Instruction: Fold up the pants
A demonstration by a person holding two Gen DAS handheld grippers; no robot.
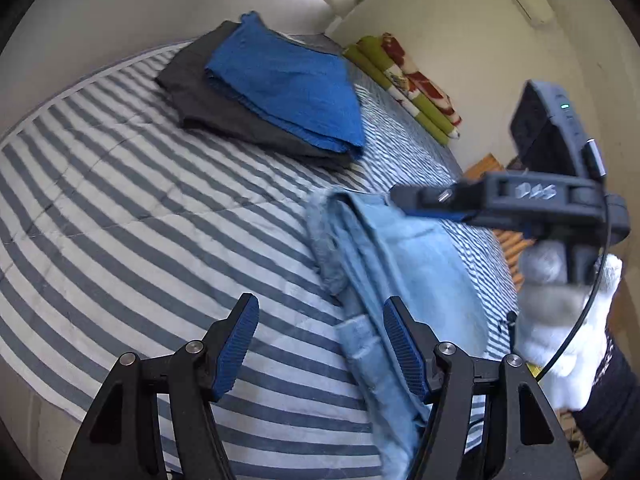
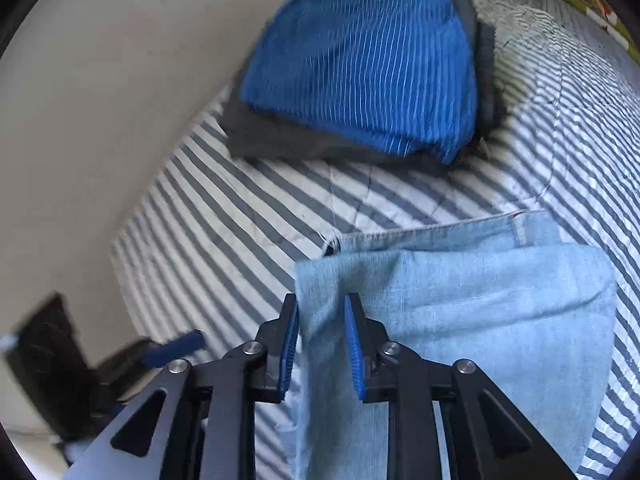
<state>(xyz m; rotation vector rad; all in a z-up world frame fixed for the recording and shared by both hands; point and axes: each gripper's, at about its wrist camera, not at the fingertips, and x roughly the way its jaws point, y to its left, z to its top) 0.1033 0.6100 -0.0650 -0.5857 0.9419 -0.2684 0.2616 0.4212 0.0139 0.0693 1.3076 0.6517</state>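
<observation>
Light blue pants [image 2: 460,320] lying folded on the striped bed [image 1: 140,200], nearer the camera than the stack of folded blue cloth [image 1: 284,84] on dark grey cloth [image 1: 216,108], and well apart from that stack. Left hand-held gripper [image 1: 320,344] standing wide, nothing between the pads, one finger over the near edge of the pants and the other over bare bedcover. Right hand-held gripper [image 2: 320,344] parted narrowly, a fold of the pants' edge standing up between the blue pads [image 2: 352,344]; pads judged not pressing, so no firm hold. Risk noted: raised fold liable to drag or spring open if the right hand-held gripper lifts away while cloth clings to a ribbed pad, undoing the top layer. Second risk: left finger over the pants' edge liable to snag the layered hems and skew them. Hard to make out: contact between cloth and right pads, blurred; number of layers in the pants; lower end of the pants, cut off behind both sets of fingers. Gloved hand [image 1: 568,320] seen beside the pants, blurred. Green patterned bedding [image 1: 404,80] beyond the stack, partly cut off.
</observation>
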